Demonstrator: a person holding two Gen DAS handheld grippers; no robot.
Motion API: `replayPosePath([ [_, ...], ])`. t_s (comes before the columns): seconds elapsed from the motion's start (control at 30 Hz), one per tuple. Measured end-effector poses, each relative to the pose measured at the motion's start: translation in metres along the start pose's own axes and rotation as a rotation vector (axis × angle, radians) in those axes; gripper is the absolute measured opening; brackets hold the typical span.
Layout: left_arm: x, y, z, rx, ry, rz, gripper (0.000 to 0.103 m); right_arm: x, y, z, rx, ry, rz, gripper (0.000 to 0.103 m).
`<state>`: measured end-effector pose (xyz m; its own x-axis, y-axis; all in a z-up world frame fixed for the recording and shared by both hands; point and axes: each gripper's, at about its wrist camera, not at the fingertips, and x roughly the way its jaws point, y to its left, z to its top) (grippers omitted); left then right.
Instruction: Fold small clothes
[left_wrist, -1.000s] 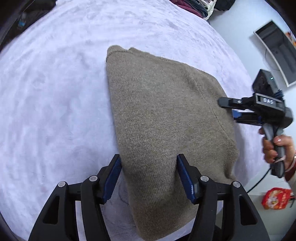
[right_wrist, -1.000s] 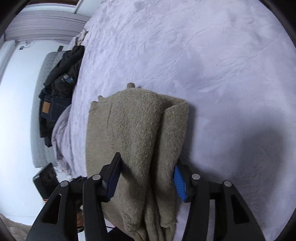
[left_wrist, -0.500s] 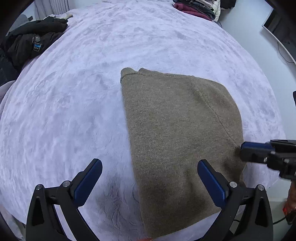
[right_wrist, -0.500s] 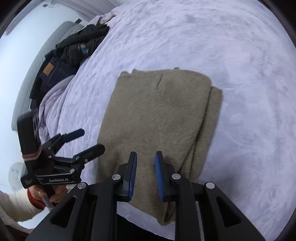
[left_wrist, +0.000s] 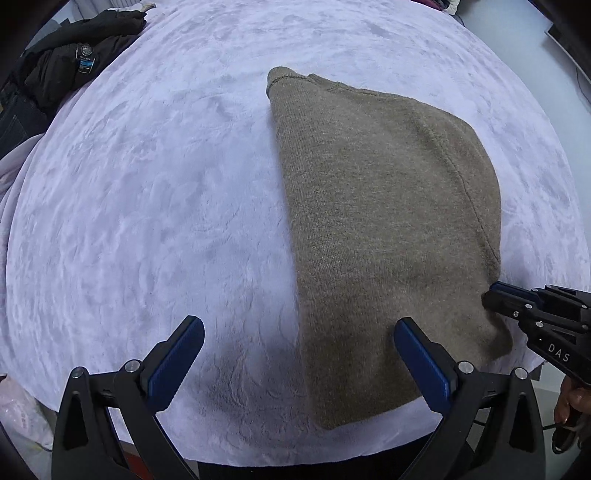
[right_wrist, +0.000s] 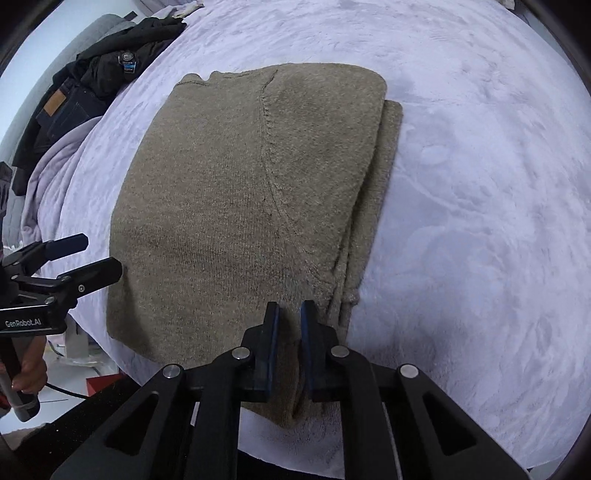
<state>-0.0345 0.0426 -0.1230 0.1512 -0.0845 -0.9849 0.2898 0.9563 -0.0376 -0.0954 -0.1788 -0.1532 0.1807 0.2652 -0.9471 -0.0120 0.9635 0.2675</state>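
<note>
1. Dark clothes pile (left_wrist: 55, 70) lies at the bed's far left edge; no containers show.
2. Left tongs (left_wrist: 299, 350) are released, fingers spread wide above the bed (left_wrist: 147, 184).
3. Folded olive-brown knitted sweater (left_wrist: 388, 221) lies near the bed's near edge; likely soft, light and floppy, best gripped at its layered edges.
4. Right tongs (right_wrist: 290, 325) are clenched, grasping its near hem.

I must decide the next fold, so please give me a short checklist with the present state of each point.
1. Left gripper open and holding nothing: ok.
2. Right gripper jaws pinch the near edge of the sweater: ok.
3. Sweater lies flat on the blanket: ok.
4. Folded layers aligned: not ok, lower layers stick out at the right side.
5. Grip takes all layers: cannot tell.
</note>
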Motion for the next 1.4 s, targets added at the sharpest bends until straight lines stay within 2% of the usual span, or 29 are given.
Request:
replayPosePath([
  [0.03, -0.003, -0.001, -0.001, 0.001, -0.001, -0.001, 0.103, -0.001, -0.002, -0.003, 0.011, 0.014, -0.018, 0.014],
  [0.1, -0.009, -0.001, -0.001, -0.002, 0.0, -0.001, 0.103, -0.008, -0.01, -0.008, 0.071, 0.018, 0.003, 0.018],
  [0.2, -0.019, 0.0, -0.002, -0.013, -0.009, 0.001, 0.103, -0.017, -0.021, -0.015, 0.17, 0.029, 0.02, 0.019],
  [0.33, -0.031, -0.001, -0.002, -0.01, -0.008, 0.029, 0.103, -0.031, -0.021, -0.018, 0.199, 0.058, -0.001, 0.02],
  [0.37, -0.032, -0.001, -0.002, -0.008, -0.002, 0.037, 0.103, -0.035, -0.02, -0.016, 0.202, 0.062, 0.0, 0.024],
  [0.47, -0.038, -0.001, -0.002, -0.009, 0.019, 0.041, 0.103, -0.048, -0.007, -0.008, 0.199, 0.064, -0.016, 0.059],
  [0.57, -0.045, -0.002, -0.001, -0.01, 0.028, 0.046, 0.103, -0.06, 0.011, 0.0, 0.181, 0.054, -0.027, 0.062],
  [0.7, -0.054, -0.003, 0.001, -0.025, 0.037, 0.043, 0.103, -0.071, 0.029, 0.01, 0.155, 0.044, -0.048, 0.078],
  [0.83, -0.061, -0.003, 0.002, -0.043, 0.043, 0.038, 0.103, -0.081, 0.045, 0.019, 0.141, 0.006, -0.072, 0.082],
  [0.93, -0.066, -0.003, 0.003, -0.047, 0.042, 0.04, 0.103, -0.086, 0.049, 0.025, 0.172, -0.009, -0.044, 0.083],
  [1.2, -0.072, -0.002, 0.008, -0.056, 0.042, 0.042, 0.103, -0.095, 0.055, 0.034, 0.177, -0.03, -0.144, 0.083],
  [1.4, -0.08, -0.001, 0.013, -0.063, 0.024, 0.043, 0.103, -0.1, 0.057, 0.038, 0.186, -0.038, -0.167, 0.083],
])
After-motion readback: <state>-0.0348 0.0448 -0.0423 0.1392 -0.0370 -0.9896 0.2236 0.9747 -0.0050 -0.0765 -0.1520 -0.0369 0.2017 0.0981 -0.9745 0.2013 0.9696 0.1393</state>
